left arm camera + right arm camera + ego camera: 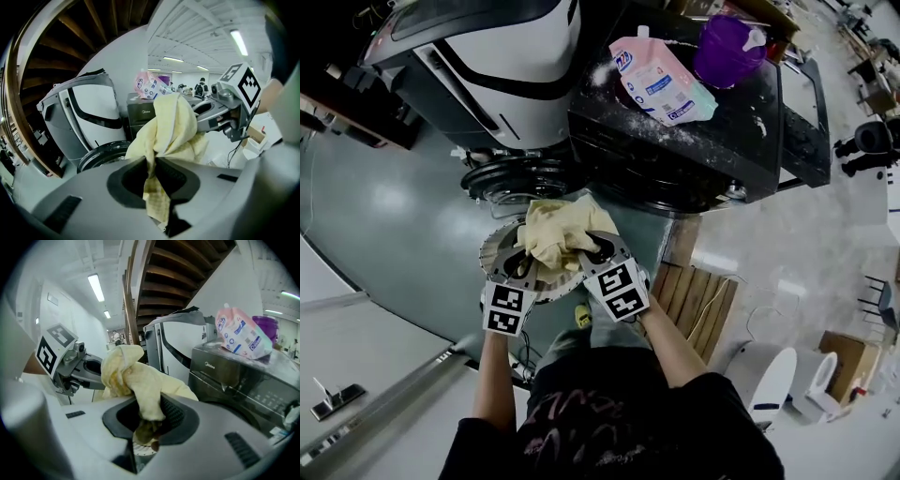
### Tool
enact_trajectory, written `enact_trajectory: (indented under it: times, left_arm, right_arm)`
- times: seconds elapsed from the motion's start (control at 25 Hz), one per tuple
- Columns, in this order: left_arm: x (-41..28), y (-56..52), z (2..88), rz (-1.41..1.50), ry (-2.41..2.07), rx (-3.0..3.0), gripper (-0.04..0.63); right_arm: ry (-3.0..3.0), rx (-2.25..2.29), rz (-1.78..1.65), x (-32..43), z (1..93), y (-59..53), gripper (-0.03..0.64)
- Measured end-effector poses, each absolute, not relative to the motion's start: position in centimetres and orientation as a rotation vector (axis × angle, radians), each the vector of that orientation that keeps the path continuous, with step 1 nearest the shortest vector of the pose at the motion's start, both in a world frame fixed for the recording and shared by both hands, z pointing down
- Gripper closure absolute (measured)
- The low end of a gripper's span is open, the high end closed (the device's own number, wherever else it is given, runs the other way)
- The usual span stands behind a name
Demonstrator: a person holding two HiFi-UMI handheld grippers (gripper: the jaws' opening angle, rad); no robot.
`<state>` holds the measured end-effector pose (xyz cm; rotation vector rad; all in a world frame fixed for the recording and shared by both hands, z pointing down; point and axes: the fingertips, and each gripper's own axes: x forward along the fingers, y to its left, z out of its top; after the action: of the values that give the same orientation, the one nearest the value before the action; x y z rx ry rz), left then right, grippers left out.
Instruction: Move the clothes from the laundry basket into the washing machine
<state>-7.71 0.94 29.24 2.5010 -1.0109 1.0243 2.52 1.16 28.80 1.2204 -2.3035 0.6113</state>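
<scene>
Cloth [558, 232] (pale yellow, bunched) hangs between the two, pinched by left hand-held gripper [152, 164] and right hand-held gripper [149, 411].

The cloth [558, 234] is pale yellow, the pouch [661, 80] pink, the bottle [724, 52] purple, the washing machine [675, 155] black.

Through my right gripper [149, 420] I see its jaws pinched on a crumpled pale yellow cloth [136, 378] that bunches up above them. At left, the left gripper [96, 376] meets the same cloth. At right stands a dark front-loading washing machine [234, 380], with a pink-and-white detergent pouch [241, 336] and a purple plastic bottle [267, 326] on top.
</scene>
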Motion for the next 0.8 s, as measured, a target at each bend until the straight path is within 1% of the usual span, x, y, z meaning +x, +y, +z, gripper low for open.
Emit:
enact_trajectory:
  times: [0.28, 0.56, 0.8]
  left_arm:
    - [-3.1, 1.0, 26.7, 0.97, -0.926, 2.655, 0.529]
    - [3.1, 0.5, 24.9, 0.887, -0.82, 2.781, 0.529]
    - [9.0, -0.6, 25.1, 0.834, -0.75, 2.805, 0.529]
  right_arm:
    - [-2.243, 1.417, 0.567, 6.8, 26.5, 3.0, 0.531]
    - [-2.173, 1.613, 0.52, 13.2, 24.7, 3.4, 0.531]
    - [-2.12, 1.744, 0.547, 18.9, 24.5, 3.3, 0.531]
